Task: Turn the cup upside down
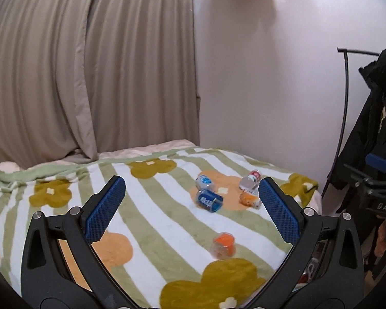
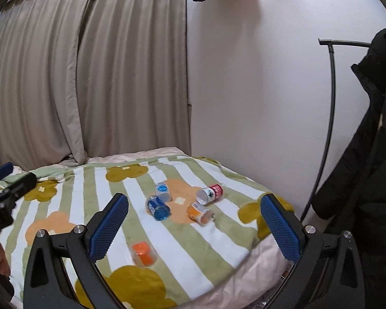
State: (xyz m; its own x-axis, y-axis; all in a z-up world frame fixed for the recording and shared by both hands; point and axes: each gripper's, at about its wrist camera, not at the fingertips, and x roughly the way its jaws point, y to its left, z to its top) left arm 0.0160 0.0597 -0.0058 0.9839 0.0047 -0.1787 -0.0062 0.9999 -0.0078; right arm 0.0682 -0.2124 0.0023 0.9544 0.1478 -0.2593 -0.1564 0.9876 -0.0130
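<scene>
Ahead, a bed covered by a green-and-white striped blanket with flower shapes (image 1: 167,221) holds several small cups. Nearest, a clear plastic cup with an orange base (image 1: 222,245) (image 2: 143,254) stands upside down, alone on a white stripe. Farther back, four more cups lie tipped in a cluster (image 2: 182,203). Both the left gripper (image 1: 191,207) and the right gripper (image 2: 194,226) hover with fingers spread wide apart, holding nothing.
</scene>
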